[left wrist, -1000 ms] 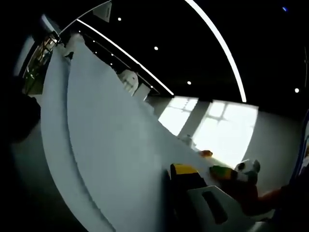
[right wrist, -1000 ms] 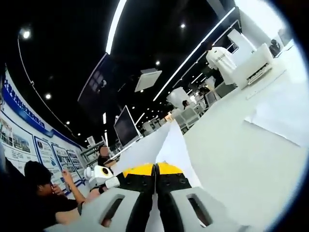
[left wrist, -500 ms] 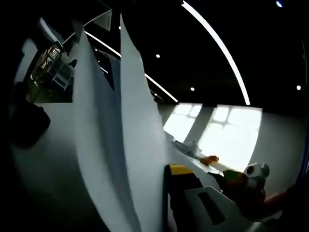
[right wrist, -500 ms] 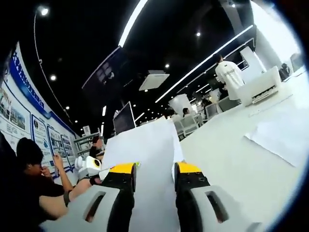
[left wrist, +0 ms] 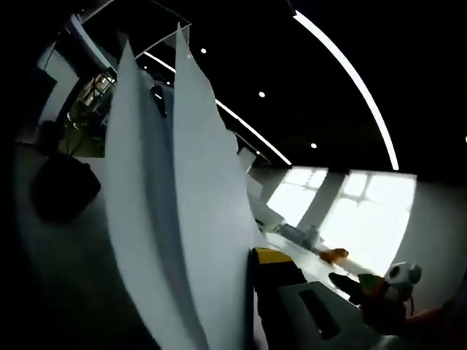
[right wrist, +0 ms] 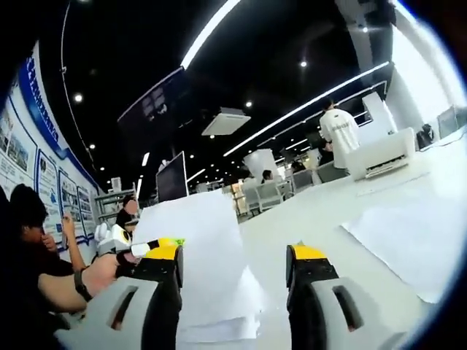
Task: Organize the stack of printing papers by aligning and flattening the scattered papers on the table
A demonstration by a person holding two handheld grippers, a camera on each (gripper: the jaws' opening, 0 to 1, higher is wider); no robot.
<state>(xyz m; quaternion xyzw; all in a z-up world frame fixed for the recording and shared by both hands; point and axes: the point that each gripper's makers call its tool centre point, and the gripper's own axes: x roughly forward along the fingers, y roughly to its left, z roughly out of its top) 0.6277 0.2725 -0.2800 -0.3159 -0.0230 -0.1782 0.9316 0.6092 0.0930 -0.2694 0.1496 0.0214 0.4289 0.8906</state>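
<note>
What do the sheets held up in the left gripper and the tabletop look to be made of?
The sheets look like thin matte white printing paper: they bow and fan apart while held upright in the left gripper. The tabletop looks like a smooth white hard surface, perhaps laminate; the material cannot be told for sure.

In the left gripper view the raised papers (left wrist: 182,219) cover the left gripper's (left wrist: 252,292) second jaw from 6 to 9 o'clock, so whether it is closed cannot be told. In the right gripper view the loose sheet (right wrist: 408,240) at 4 o'clock is cut by the edge. The other gripper (left wrist: 383,288) at 4 o'clock is blurred.
</note>
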